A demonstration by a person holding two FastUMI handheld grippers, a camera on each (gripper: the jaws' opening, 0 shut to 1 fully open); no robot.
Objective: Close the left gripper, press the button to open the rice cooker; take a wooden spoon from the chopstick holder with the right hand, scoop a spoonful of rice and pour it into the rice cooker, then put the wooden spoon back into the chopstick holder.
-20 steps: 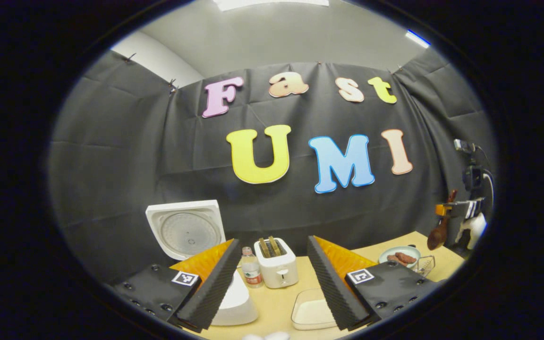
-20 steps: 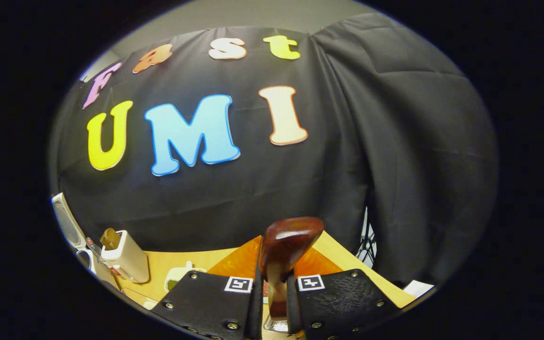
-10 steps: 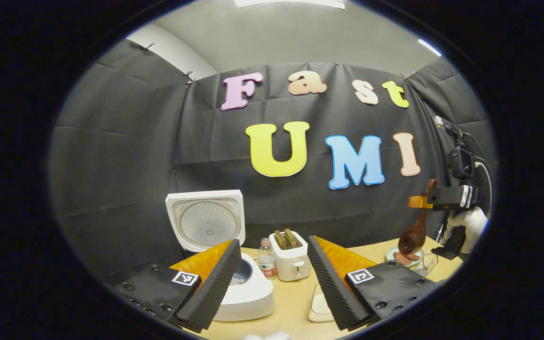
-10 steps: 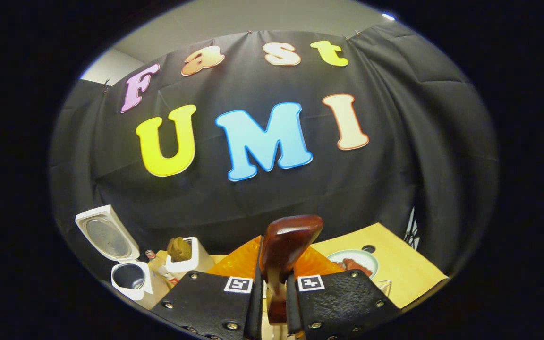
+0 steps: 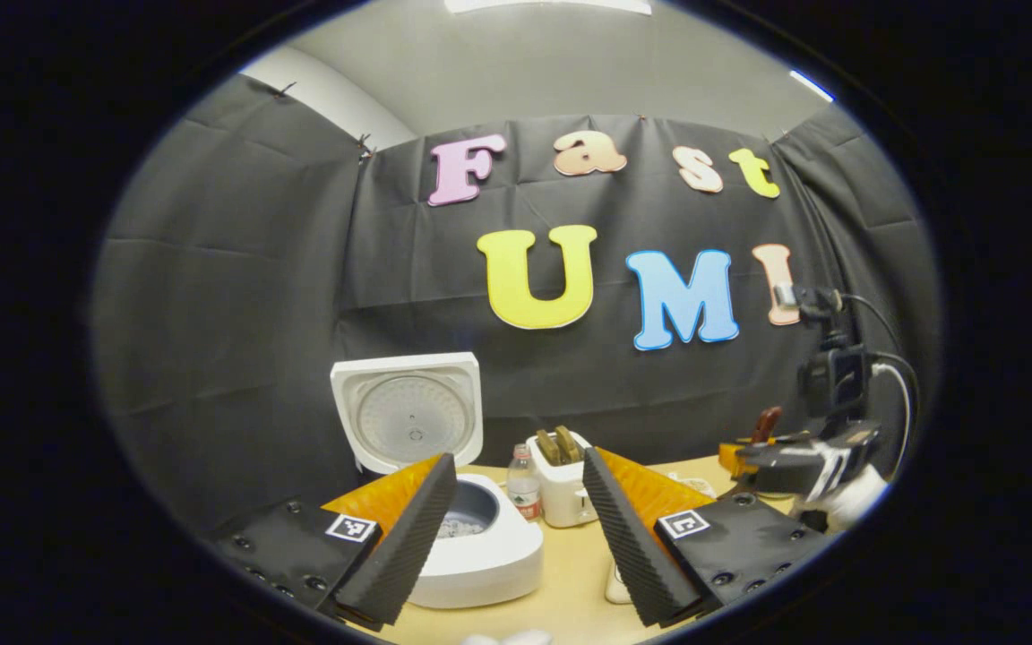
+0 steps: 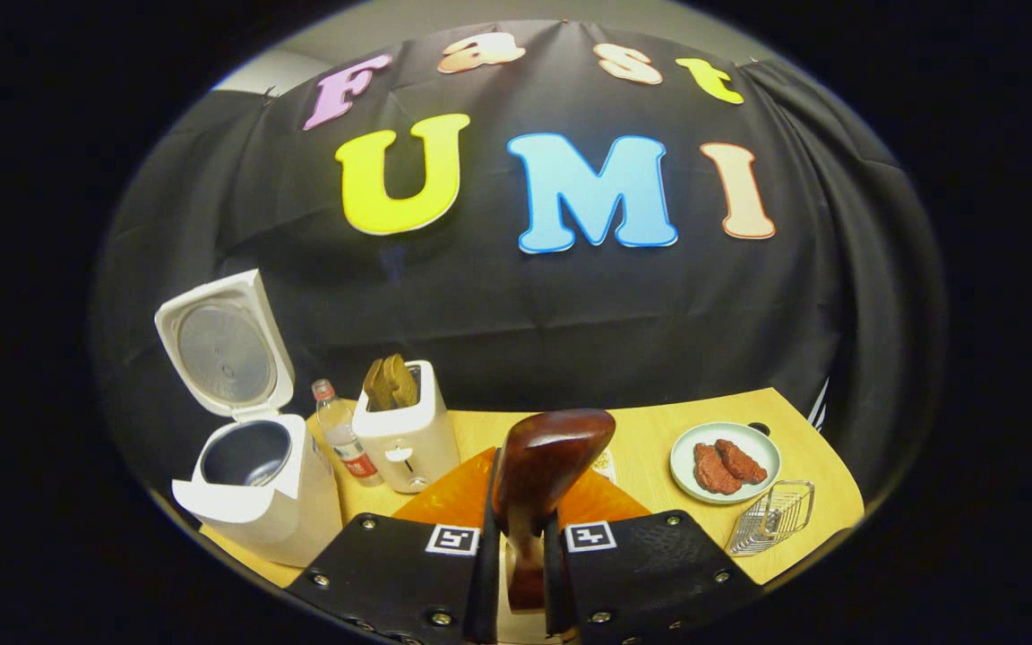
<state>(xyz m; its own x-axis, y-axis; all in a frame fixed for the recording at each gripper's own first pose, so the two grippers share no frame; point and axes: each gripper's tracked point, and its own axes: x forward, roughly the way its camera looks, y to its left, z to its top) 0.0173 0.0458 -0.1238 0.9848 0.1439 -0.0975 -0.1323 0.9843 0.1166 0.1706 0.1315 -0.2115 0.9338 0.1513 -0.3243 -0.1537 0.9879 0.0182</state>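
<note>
The rice cooker point(image 6: 247, 475) stands on the desk point(image 6: 659, 448) with its lid up, so the button step looks done. Right of it are a bottle point(image 6: 341, 434), its label too small to read, and a toaster point(image 6: 404, 430). The left gripper point(image 5: 516, 528) has its fingers spread and empty. Further right, the right gripper point(image 6: 516, 573) clamps the wooden spoon point(image 6: 538, 475); whether rice was poured is unclear, and returning the spoon remains.

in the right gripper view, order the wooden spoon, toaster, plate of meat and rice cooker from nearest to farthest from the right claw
1. wooden spoon: clamped in the right claw.
2. toaster: just left of the claw.
3. plate of meat to the right and rice cooker at far left: too close to call.
</note>
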